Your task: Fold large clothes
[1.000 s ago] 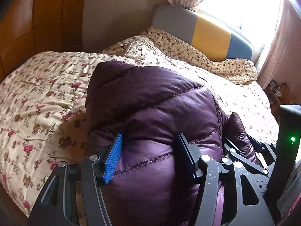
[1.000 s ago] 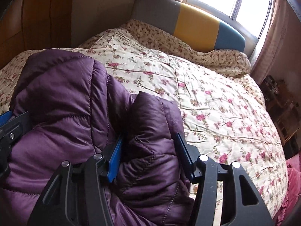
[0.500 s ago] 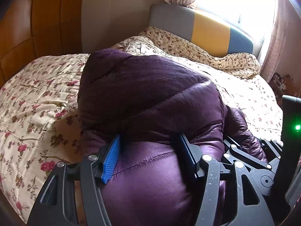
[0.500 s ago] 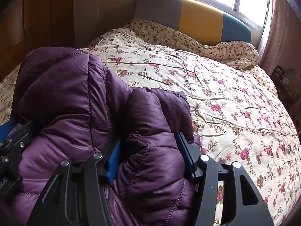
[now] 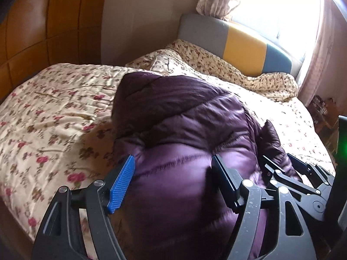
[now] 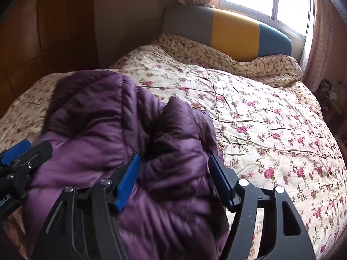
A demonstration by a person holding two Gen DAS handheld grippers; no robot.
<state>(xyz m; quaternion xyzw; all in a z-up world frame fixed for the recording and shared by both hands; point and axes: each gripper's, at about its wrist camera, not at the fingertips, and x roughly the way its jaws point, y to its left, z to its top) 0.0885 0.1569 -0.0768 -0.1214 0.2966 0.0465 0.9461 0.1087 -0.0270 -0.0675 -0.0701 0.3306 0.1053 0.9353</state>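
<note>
A bulky purple down jacket [image 5: 184, 125] lies bunched on the floral quilt, seen also in the right wrist view [image 6: 104, 117]. My left gripper [image 5: 173, 169] has its jaws wide apart, with the jacket's puffy near edge bulging between them. The left blue pad [image 5: 121, 182] stands clear of the fabric. My right gripper [image 6: 173, 169] is also spread open over a folded lump of the jacket, which sits between the pads. The right gripper's body shows at the right of the left wrist view [image 5: 299, 173], and the left gripper shows at the left edge of the right wrist view [image 6: 19, 160].
The bed's floral quilt [image 6: 271, 119] stretches right and far. A grey, yellow and blue headboard [image 6: 234, 32] stands under a bright window. A wooden wardrobe [image 5: 43, 21] lines the left side. A cluttered nightstand [image 6: 329, 93] is at the right.
Both grippers' jaws have spread wider and loosened from the jacket. The jacket has sunk lower onto the bed and both cameras have pulled back slightly.
</note>
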